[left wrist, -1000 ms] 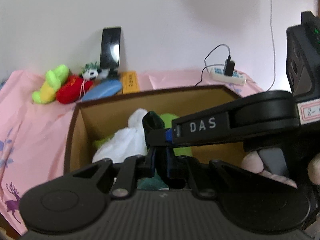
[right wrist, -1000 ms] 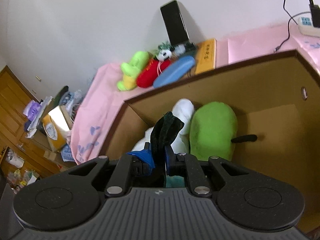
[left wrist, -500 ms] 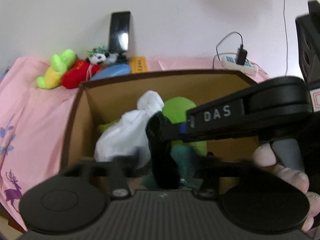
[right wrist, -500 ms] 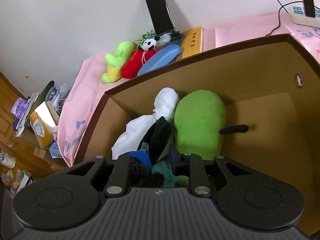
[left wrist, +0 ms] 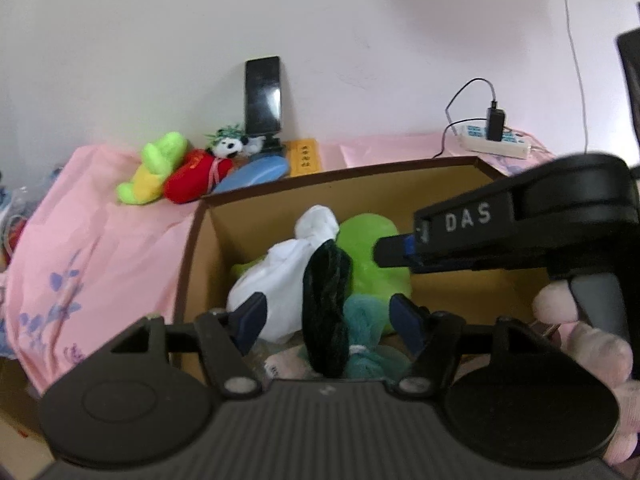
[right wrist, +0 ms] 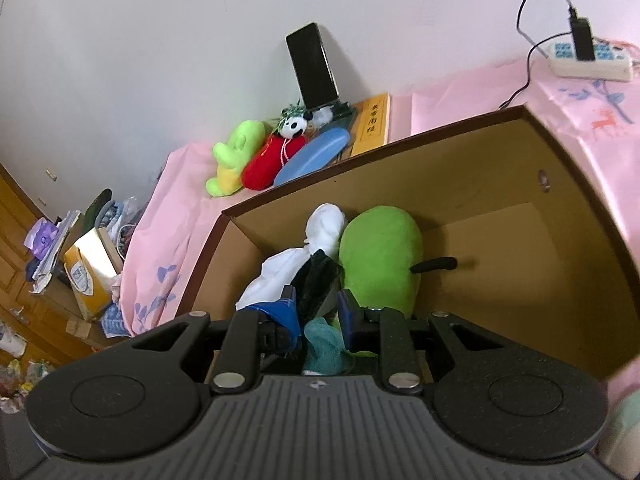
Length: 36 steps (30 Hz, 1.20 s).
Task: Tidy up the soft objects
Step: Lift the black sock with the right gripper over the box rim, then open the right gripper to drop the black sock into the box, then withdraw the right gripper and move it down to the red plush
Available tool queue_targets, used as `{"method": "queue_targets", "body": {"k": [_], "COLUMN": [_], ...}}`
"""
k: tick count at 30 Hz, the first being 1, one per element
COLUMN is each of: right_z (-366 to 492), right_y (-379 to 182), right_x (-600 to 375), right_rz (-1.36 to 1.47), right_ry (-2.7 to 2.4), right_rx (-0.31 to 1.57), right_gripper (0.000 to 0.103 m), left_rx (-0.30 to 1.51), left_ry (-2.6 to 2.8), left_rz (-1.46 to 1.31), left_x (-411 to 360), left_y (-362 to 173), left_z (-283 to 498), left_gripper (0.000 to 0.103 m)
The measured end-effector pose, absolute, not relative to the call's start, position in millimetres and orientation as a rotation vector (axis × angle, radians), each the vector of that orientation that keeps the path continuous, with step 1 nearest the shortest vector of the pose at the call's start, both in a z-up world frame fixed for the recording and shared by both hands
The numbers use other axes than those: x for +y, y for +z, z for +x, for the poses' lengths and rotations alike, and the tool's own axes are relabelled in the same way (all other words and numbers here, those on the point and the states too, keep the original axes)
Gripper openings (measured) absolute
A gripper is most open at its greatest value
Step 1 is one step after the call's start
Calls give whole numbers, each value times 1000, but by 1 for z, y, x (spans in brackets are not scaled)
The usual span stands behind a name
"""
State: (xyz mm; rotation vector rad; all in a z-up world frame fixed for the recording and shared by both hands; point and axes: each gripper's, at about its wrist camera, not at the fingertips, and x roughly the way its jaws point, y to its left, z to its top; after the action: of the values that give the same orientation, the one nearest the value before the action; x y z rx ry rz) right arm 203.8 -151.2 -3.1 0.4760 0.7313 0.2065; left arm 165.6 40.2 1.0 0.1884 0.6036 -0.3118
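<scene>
A brown cardboard box [left wrist: 344, 178] [right wrist: 580, 176] stands on the pink bed. Inside it lie a white cloth bundle [left wrist: 292, 272] [right wrist: 320, 236], a green plush [left wrist: 370, 248] [right wrist: 380, 252], a teal cloth [left wrist: 366, 320] [right wrist: 324, 340] and a dark green velvet cloth [left wrist: 326, 300] [right wrist: 316, 284]. My left gripper [left wrist: 326, 316] is open with the dark cloth standing free between its fingers. My right gripper [right wrist: 316, 312] is partly open over the box, and the dark cloth lies loose between its jaws. The right gripper also shows from the side in the left wrist view [left wrist: 384, 250].
Beyond the box, by the wall, lie a green-yellow plush [left wrist: 150, 170] [right wrist: 234, 156], a red plush with a panda [left wrist: 196, 174] [right wrist: 272, 158], a blue case [left wrist: 252, 170], a yellow box [left wrist: 305, 157] and a propped phone [left wrist: 262, 98]. A power strip [left wrist: 492, 140] sits at the right. Clutter lies left of the bed [right wrist: 80, 256].
Both grippers held the dark green cloth above the box, then lowered it inside. My left gripper has opened wide and let it go; my right gripper's jaws have parted too.
</scene>
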Motion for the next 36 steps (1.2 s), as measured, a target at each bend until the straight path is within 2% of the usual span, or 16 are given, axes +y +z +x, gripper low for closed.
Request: {"method": "queue_targets", "body": {"k": [6, 9, 10, 26, 36], "right_z": [183, 172, 169, 123, 103], "right_y": [-2, 0, 1, 10, -1], "right_x": [-154, -155, -156, -152, -147], "right_rz": [486, 503, 507, 478, 468], "right_ry": [184, 183, 185, 191, 196], "right_rx": [719, 713, 709, 668, 693], "right_gripper": [6, 6, 6, 10, 10], "left_rx": [600, 586, 580, 552, 622], "left_ry": [-246, -208, -201, -168, -131], "left_rz": [184, 202, 206, 216, 189], "left_x": [38, 36, 35, 27, 35], "left_y": [13, 17, 18, 25, 10], "left_z": [144, 133, 129, 80, 65], "left_gripper": [76, 84, 92, 93, 94]}}
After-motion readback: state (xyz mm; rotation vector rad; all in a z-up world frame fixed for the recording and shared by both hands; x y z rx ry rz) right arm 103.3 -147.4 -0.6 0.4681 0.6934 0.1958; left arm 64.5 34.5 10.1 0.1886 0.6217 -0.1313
